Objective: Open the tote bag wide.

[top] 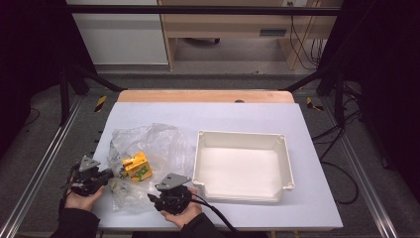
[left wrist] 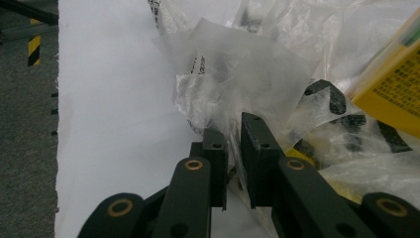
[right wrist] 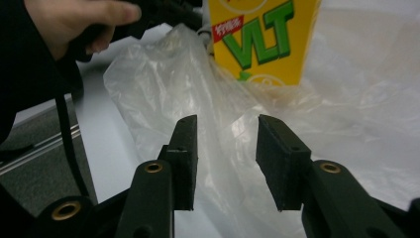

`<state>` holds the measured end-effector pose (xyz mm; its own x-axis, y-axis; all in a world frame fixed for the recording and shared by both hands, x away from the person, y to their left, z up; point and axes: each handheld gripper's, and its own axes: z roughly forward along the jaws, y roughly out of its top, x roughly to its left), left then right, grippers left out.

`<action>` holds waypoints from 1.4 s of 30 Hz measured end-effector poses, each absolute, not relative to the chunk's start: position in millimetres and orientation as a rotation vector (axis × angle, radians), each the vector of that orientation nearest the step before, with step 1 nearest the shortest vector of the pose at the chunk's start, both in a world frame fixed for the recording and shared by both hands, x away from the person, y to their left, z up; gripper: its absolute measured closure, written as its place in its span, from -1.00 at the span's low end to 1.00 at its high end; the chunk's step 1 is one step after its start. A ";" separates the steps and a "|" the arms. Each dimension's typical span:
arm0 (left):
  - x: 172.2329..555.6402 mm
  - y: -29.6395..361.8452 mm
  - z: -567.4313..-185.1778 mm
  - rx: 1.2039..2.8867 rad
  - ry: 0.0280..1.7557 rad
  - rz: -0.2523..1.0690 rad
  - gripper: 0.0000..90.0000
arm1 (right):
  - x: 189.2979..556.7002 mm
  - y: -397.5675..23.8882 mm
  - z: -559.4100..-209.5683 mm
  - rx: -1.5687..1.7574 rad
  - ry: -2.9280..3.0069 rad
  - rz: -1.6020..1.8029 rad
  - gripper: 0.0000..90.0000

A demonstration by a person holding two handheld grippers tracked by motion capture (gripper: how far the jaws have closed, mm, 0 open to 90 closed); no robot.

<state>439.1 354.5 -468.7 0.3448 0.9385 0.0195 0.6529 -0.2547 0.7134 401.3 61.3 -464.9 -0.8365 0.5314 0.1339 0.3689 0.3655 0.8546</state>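
Black left tongs (left wrist: pixel 234 148) are nearly closed, pinching a fold of the clear plastic bag (left wrist: pixel 257 69) between their jaws. Our right tongs (right wrist: pixel 225 148) stand about half open, their jaws on either side of a ridge of the same bag but not yet gripping it. From above, we see the left tongs (top: pixel 106 176) at the bag's left edge and the right tongs (top: pixel 157 194) at its near edge. The bag (top: pixel 148 144) lies crumpled on the white desk (top: pixel 237 116), just left of an empty white tray (top: pixel 286 163). Inside the bag sits a yellow drink carton (top: pixel 137 166), beyond both tongs, toward the tray. We judge the film light, limp and slippery, easily torn; gathered folds near its edge give the best hold. The carton looks stiff but crushable, likely to slide within the bag.
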 end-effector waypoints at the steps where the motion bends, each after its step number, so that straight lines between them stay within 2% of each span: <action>1: 439.1 354.2 -468.8 2.002 1.384 0.605 0.80 | 401.3 61.3 -464.9 0.818 2.455 1.470 0.34; 5: 438.5 355.4 -467.3 1.997 1.384 0.585 0.87 | 402.8 59.5 -464.4 0.824 2.428 1.450 0.36; 6: 437.8 355.3 -466.0 1.987 1.385 0.573 0.97 | 403.8 61.0 -469.0 0.834 2.447 1.404 0.42; 10: 436.5 354.8 -461.6 1.979 1.378 0.578 0.99 | 405.8 65.1 -480.7 0.838 2.487 1.333 0.64; 11: 436.5 354.8 -461.6 1.979 1.378 0.578 0.99 | 405.8 65.1 -480.7 0.838 2.487 1.333 0.64; 12: 436.0 357.3 -458.9 1.966 1.387 0.597 1.00 | 407.7 66.5 -482.9 0.846 2.498 1.312 0.81; 15: 435.7 361.0 -457.5 1.938 1.400 0.607 1.00 | 410.1 68.8 -481.8 0.857 2.508 1.322 1.00; 24: 441.7 375.5 -468.8 1.983 1.485 0.615 0.99 | 414.0 87.2 -485.2 0.848 2.525 1.311 1.00; 29: 442.8 372.5 -471.7 2.003 1.457 0.628 0.99 | 413.1 90.1 -489.3 0.837 2.528 1.268 0.96; 35: 440.0 369.0 -470.1 1.989 1.387 0.645 0.68 | 413.6 89.6 -489.3 0.853 2.534 1.255 0.96; 36: 439.2 369.5 -468.4 1.984 1.380 0.650 0.48 | 413.7 89.4 -488.9 0.864 2.536 1.251 0.97; 37: 437.8 369.9 -466.6 1.961 1.373 0.659 0.48 | 413.7 89.4 -488.9 0.864 2.536 1.251 0.97; 38: 436.2 370.7 -464.6 1.935 1.366 0.669 0.39 | 414.0 89.3 -488.9 0.862 2.536 1.251 0.97; 40: 433.2 373.3 -459.8 1.901 1.336 0.672 0.16 | 413.9 89.4 -488.9 0.864 2.535 1.250 0.98; 41: 431.5 374.5 -457.4 1.878 1.325 0.667 -0.08 | 413.9 89.5 -489.0 0.865 2.533 1.250 0.99; 42: 428.2 376.7 -452.3 1.847 1.282 0.657 -0.14 | 413.8 89.5 -489.1 0.865 2.532 1.251 0.99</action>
